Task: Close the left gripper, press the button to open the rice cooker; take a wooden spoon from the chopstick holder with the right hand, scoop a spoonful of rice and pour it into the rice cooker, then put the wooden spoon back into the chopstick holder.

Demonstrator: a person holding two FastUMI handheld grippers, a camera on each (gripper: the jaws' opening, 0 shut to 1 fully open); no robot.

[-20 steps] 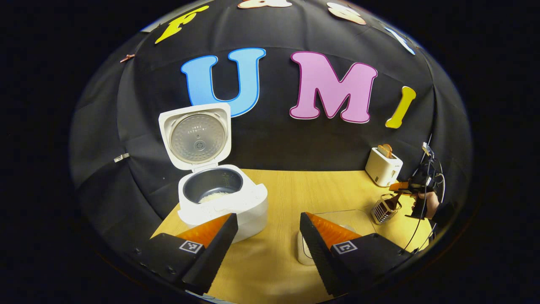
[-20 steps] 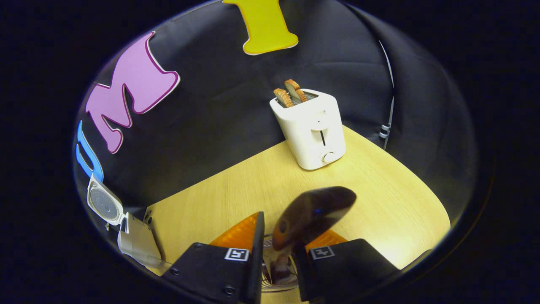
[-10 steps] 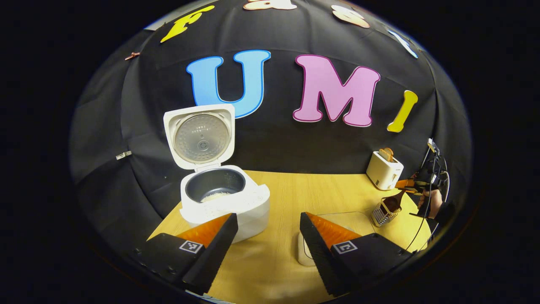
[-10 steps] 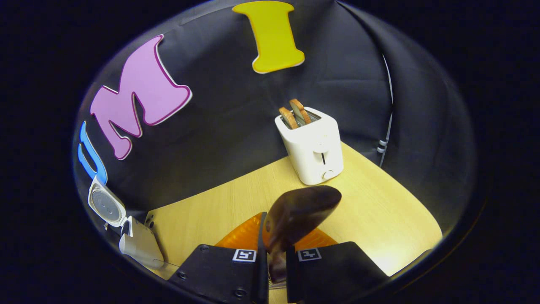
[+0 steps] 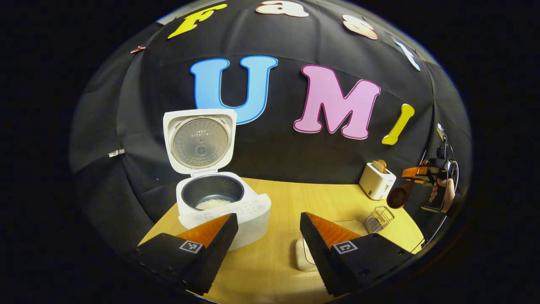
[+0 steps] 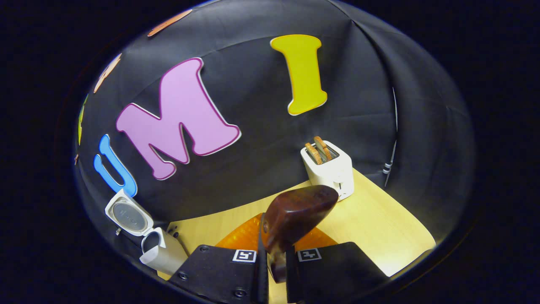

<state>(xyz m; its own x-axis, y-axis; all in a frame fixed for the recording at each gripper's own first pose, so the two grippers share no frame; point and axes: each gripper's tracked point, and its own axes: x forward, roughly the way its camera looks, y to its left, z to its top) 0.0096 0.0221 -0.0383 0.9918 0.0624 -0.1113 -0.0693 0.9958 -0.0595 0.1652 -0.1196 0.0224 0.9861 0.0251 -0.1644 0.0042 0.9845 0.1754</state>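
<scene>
The white rice cooker [image 5: 219, 202] stands at the table's left with its lid [image 5: 200, 141] raised; a little rice lies in its dark pot. My left gripper [image 5: 268, 217] hovers open in front of it, holding nothing. At the far right, my right gripper [image 5: 422, 173], held by a hand, is shut on the wooden spoon [image 5: 397, 197], which hangs above the wire chopstick holder [image 5: 378, 218]. In the right gripper view the spoon's dark bowl [image 6: 297, 213] sticks up between the fingers of the right gripper [image 6: 276, 247]. The cooker [image 6: 162, 253] sits far to the left there.
A white toaster [image 5: 376, 180] with two slices of bread stands at the back right, close to the holder; it also appears ahead of the spoon as the toaster [image 6: 331, 169]. A low clear-lidded container [image 5: 300, 255] sits partly behind my left gripper's right finger. Wooden table [image 6: 379, 228].
My right gripper closed on the spoon's handle and lifted it up out of the chopstick holder. The left gripper stayed open and drew back slightly.
</scene>
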